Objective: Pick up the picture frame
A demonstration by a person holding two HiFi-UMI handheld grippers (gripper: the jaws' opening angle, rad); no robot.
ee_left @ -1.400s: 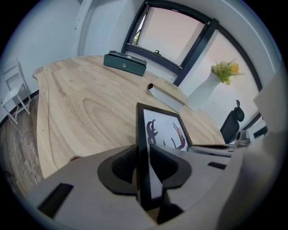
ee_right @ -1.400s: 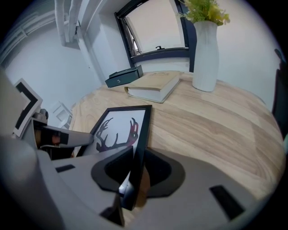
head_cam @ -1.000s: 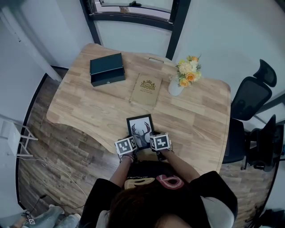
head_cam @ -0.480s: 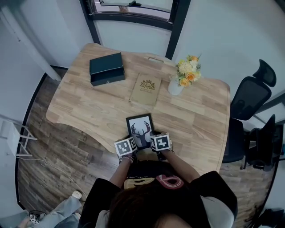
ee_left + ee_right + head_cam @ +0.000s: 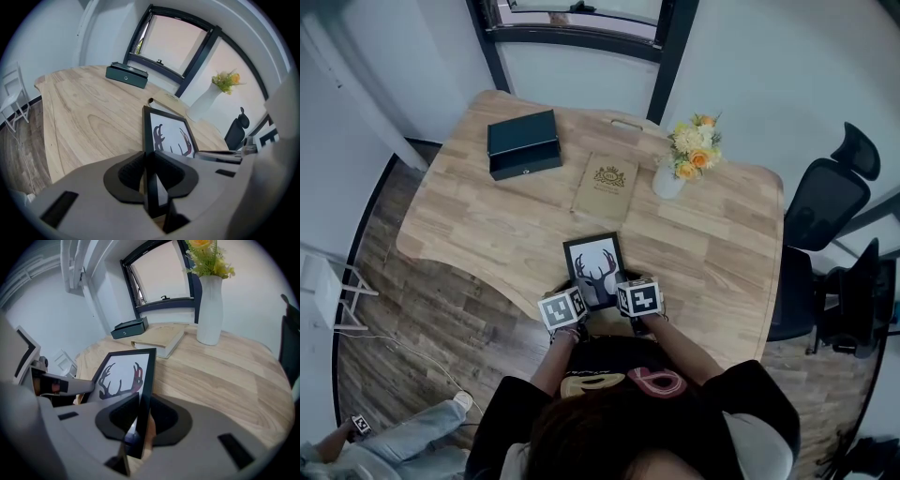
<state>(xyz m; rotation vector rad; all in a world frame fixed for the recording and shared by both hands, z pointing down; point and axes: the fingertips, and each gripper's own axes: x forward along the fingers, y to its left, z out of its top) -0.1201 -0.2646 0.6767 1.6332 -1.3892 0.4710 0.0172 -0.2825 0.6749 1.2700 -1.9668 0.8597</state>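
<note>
Picture frame (image 5: 595,270) – black, with a deer-antler print on white – lies at the near edge of the table (image 5: 478,234), right in front of the person, long sides running away from them. It is caught from both sides at its near end. The left hand-held gripper (image 5: 149,176) has its jaws drawn narrow onto the frame's left rail, the dark pads pressing on either face of that thin black edge. The right hand-held gripper (image 5: 143,420) does the same on the right rail, jaws pinched close on the edge, with the printed antlers showing just beyond them. From above, the two marker cubes sit side by side over the frame's near corners, hiding its lower part, and the rest of the frame reaches out past them toward the middle of the table. Whether its far end rests on the wood or hangs just clear of it I cannot tell.

Farther across the table lie a tan book (image 5: 607,186), just beyond the frame, a dark green box (image 5: 525,145) toward the far left, and a white vase of yellow and orange flowers (image 5: 675,167) to the far right – all well apart from the frame. A black office chair (image 5: 825,211) stands off the table's right side.
</note>
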